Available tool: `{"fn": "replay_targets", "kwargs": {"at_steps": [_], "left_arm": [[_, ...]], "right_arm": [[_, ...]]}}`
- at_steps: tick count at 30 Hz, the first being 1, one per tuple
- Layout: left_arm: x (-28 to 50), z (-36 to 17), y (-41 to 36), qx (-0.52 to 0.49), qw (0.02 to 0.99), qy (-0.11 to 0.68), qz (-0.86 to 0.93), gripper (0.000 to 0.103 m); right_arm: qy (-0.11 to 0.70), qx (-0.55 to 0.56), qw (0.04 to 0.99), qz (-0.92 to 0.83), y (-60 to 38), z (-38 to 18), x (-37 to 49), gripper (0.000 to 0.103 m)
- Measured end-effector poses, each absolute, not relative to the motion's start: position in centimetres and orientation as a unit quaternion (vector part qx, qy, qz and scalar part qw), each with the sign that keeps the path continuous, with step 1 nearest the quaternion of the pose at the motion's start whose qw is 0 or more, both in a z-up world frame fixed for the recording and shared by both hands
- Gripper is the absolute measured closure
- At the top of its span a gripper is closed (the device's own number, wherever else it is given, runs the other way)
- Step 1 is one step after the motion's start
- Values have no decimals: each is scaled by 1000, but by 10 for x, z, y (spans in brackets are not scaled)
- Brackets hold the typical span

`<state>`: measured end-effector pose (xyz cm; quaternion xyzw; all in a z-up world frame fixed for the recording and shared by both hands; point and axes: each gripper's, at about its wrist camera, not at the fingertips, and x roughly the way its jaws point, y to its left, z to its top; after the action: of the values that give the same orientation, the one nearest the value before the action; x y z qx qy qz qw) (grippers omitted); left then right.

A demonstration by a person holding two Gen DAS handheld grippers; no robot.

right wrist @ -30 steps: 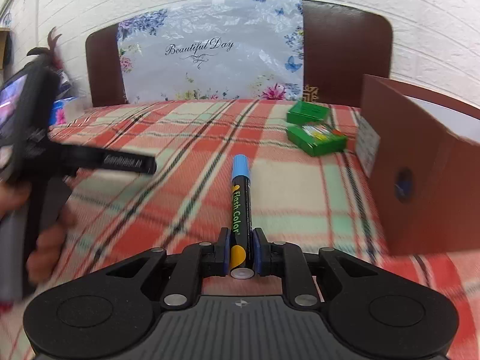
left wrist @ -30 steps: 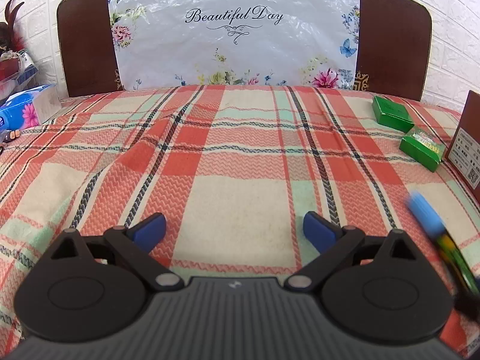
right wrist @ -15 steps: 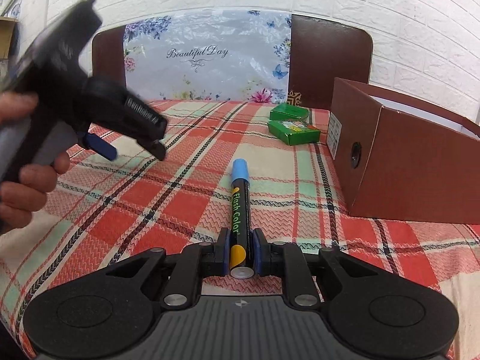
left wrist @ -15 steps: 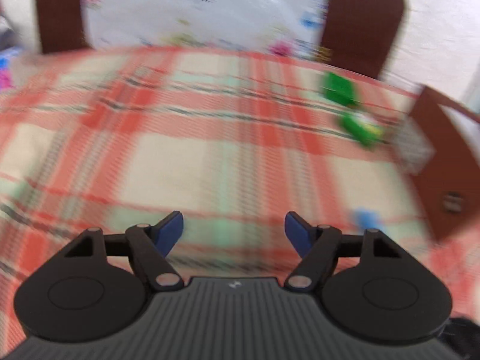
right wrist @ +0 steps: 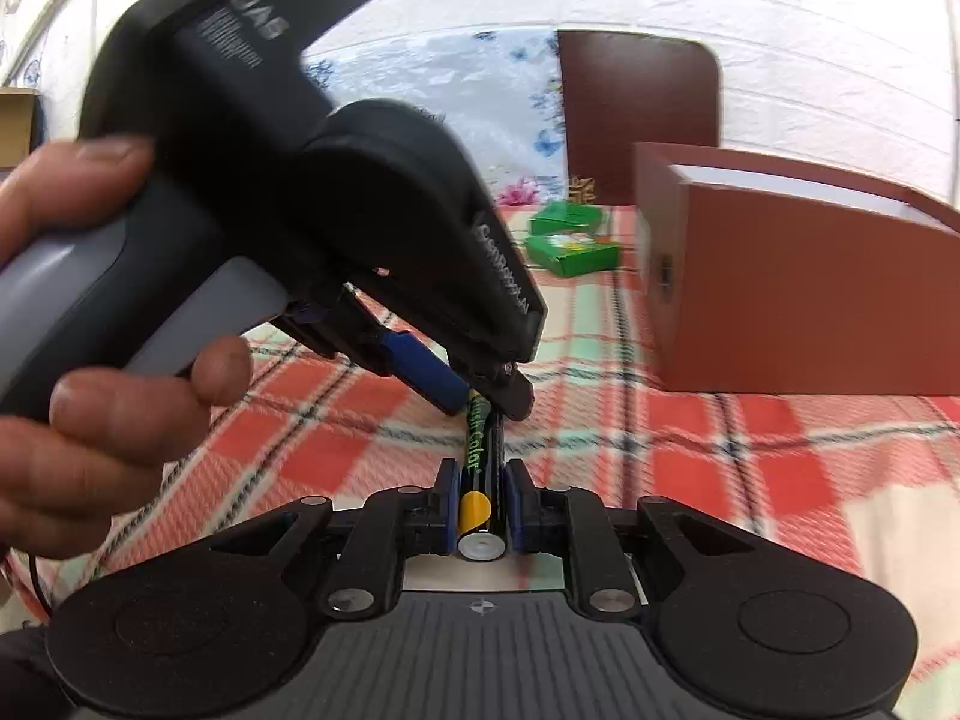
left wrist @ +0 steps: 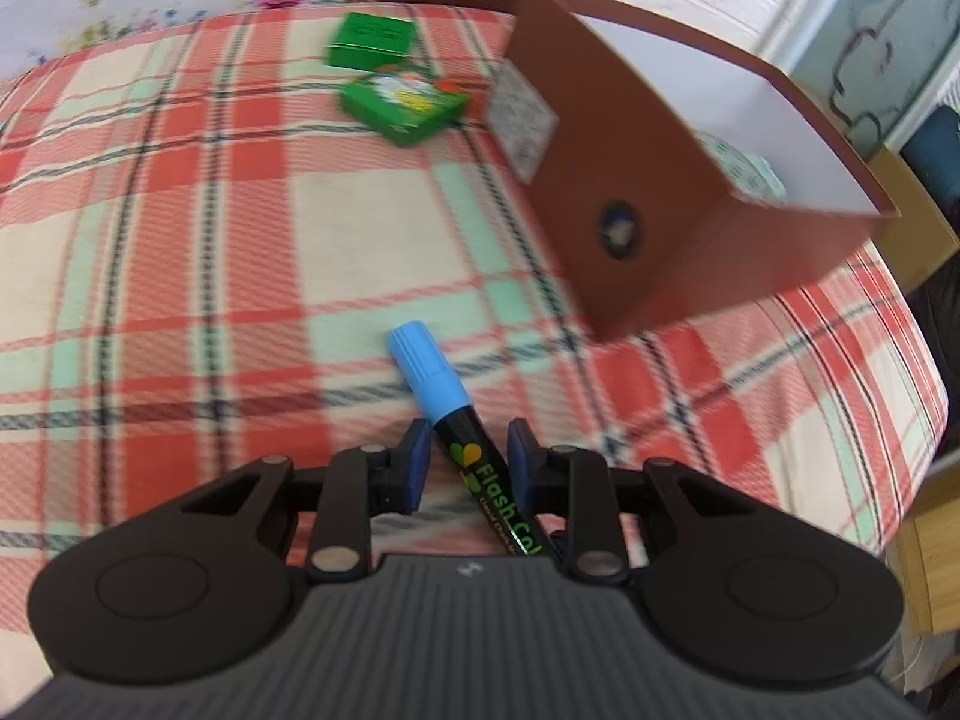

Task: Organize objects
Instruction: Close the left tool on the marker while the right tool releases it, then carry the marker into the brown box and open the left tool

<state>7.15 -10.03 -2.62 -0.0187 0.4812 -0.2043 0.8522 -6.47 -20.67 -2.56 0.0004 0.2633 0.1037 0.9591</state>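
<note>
- Right claw [right wrist: 478, 510] is clamped tight on the tail end of the marker [right wrist: 480, 450], blue pads pressing both sides of the barrel, with the white end cap poking back toward the camera.
- The marker is a black chalk-marker type with green and yellow "Flash Color" lettering, a yellow patch near the tail and a chunky light blue cap [left wrist: 427, 367] at the far end.
- Left claw [left wrist: 467, 468] comes in from above, angled down across the same marker. Its jaws are closing with the barrel sitting between the blue pads; in the left wrist view there's a sliver of gap on each side, so the pads don't look like they're pressing on it.
- From the left wrist view the marker runs diagonally through that claw, cap sticking out ahead of the fingertips, lettering end tucked back under the claw body.
- A hand [right wrist: 90, 324] is wrapped around the left claw's grey handle, filling the left side of the right wrist view.
- Below everything is a bed with a red, cream and mint plaid bedspread [left wrist: 180, 240].
- Off to the right sits an open brown box [left wrist: 690, 192] with a white inside.
- Further back, two green packs [left wrist: 402, 102] lie near each other by the box's far corner, with a floral plastic sheet [right wrist: 456, 96] over the headboard behind.
</note>
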Motion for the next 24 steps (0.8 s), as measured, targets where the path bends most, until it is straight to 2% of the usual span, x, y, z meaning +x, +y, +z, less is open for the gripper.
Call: {"fn": "replay_targets", "kwargs": {"at_steps": [9, 15, 24], "left_arm": [[40, -24, -194, 60, 814, 486, -314, 75], [26, -25, -251, 111, 804, 462, -356, 76], [23, 22, -288, 103, 807, 418, -404, 80]], "right_arm": [[275, 67, 959, 3, -270, -19, -114, 85], [259, 99, 959, -62, -297, -21, -124, 85], [174, 65, 973, -140, -309, -3, -133, 84]]}}
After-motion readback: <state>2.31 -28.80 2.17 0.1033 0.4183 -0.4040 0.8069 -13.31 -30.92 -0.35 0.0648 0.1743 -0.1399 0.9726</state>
